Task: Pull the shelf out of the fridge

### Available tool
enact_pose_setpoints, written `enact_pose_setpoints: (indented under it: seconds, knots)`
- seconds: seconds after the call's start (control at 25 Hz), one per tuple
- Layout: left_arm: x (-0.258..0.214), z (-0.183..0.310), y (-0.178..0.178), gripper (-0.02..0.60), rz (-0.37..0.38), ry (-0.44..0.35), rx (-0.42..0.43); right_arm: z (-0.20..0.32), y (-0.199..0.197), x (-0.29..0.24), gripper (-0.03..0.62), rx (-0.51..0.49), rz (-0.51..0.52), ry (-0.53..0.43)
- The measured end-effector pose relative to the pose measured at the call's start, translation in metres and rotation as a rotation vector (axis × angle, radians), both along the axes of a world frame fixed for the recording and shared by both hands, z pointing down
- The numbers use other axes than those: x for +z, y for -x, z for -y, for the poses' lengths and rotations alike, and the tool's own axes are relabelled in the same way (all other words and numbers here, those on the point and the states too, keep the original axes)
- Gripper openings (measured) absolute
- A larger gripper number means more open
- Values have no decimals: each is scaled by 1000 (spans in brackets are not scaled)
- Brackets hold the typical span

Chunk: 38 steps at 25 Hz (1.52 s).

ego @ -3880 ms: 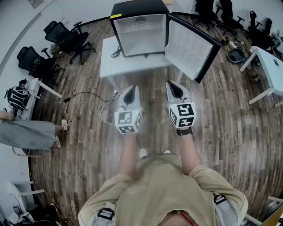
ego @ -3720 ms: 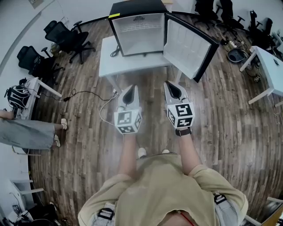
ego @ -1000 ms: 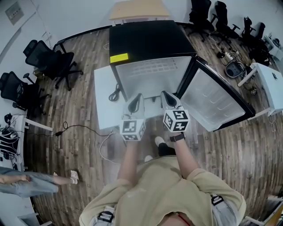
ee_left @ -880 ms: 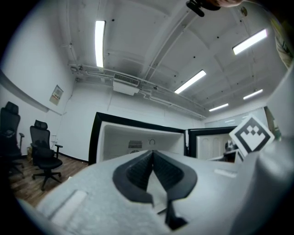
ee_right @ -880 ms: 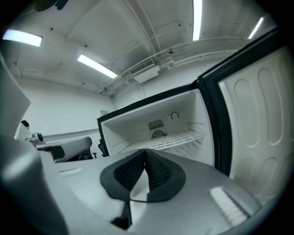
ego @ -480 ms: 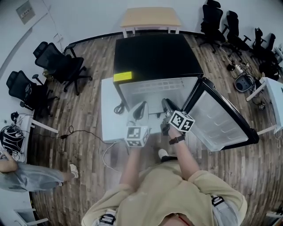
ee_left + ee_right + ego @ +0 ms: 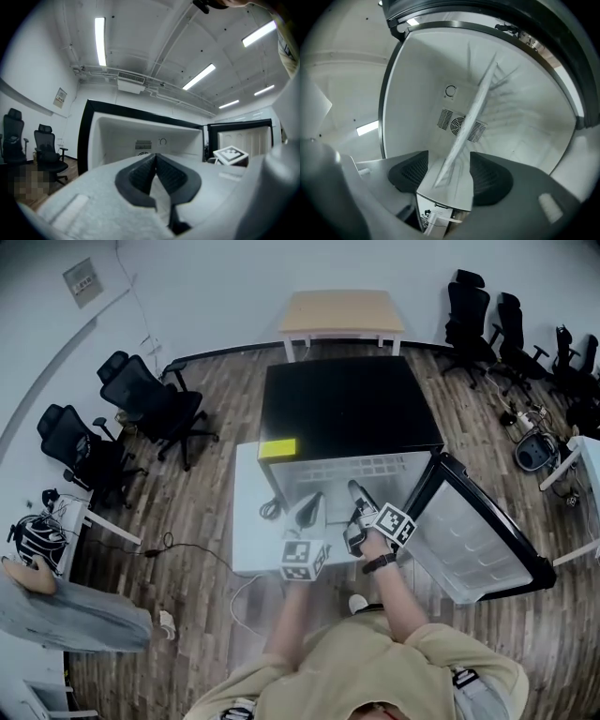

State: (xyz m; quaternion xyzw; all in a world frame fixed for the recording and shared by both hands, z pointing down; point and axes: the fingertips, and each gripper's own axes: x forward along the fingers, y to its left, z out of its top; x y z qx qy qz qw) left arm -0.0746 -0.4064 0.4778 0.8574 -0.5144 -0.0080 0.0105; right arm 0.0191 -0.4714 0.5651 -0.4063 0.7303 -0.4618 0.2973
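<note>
A black mini fridge (image 7: 345,409) stands on a low white table (image 7: 248,531), its door (image 7: 480,542) swung open to the right. My right gripper (image 7: 354,491) reaches into the white interior, rolled onto its side. In the right gripper view the thin white shelf (image 7: 469,124) runs slantwise, and its near edge lies between the jaws of the right gripper (image 7: 449,155). Those jaws have just been opening and stand apart from the shelf on both sides. My left gripper (image 7: 313,501) is beside it at the fridge mouth. In its own view the left gripper (image 7: 156,157) is shut on nothing.
Black office chairs (image 7: 150,404) stand at the left and more chairs (image 7: 487,315) at the back right. A wooden table (image 7: 342,310) sits behind the fridge. A person's legs (image 7: 66,615) show at the left edge. A cable (image 7: 192,545) trails over the wooden floor.
I have come up to the fridge. Both grippers moved forward to its opening, and the right one rolled onto its side and went in.
</note>
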Motion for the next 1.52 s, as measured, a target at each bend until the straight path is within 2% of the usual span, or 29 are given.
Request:
enact_pose_setpoints:
  seconds: [0.32,0.76,1.0,1.36,1.52]
  knots:
    - [-6,6,0,0,-7,-17,-2,29,2,-3,273,11,155,19]
    - [-9,16,12,0,-20,-26,-28,50,-2,9,230,18,242,59]
    - [-14,15,1,0,-26,-58,10,63,4,9,213,13,304,69]
    - [-13,13,1,0,-22,-60,2,70,17,12,114,-15,407,76]
    - [-13,11,-5,0,-29,-63,9,71,15,18,35,2,417,96]
